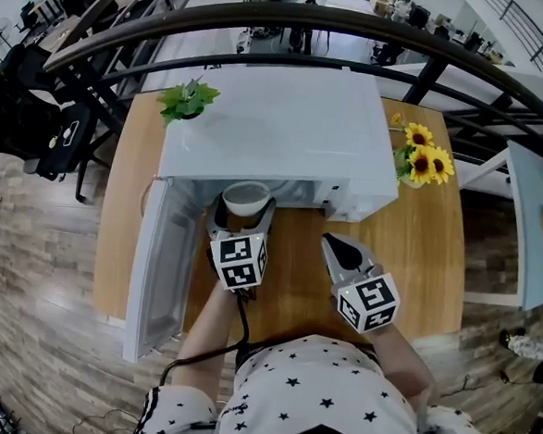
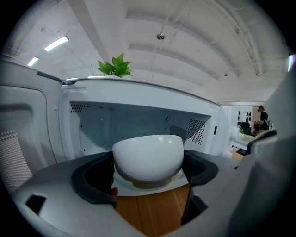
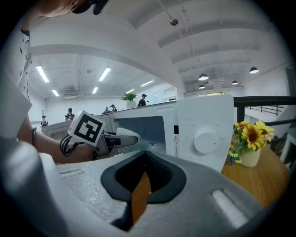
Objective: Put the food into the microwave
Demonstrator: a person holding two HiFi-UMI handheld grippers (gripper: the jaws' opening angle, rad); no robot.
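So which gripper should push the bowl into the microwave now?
Left. The left gripper is shut on the white bowl at the open microwave mouth; the right gripper is shut on nothing, back over the table.

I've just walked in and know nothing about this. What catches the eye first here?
The big white box-shaped microwave sits mid-table with its door open to the left. At its mouth the left hand-held gripper clamps a round white bowl; yellow sunflowers stand at the right.

Small warning triangle (image 3: 175, 138) on the microwave (image 3: 208, 115) front
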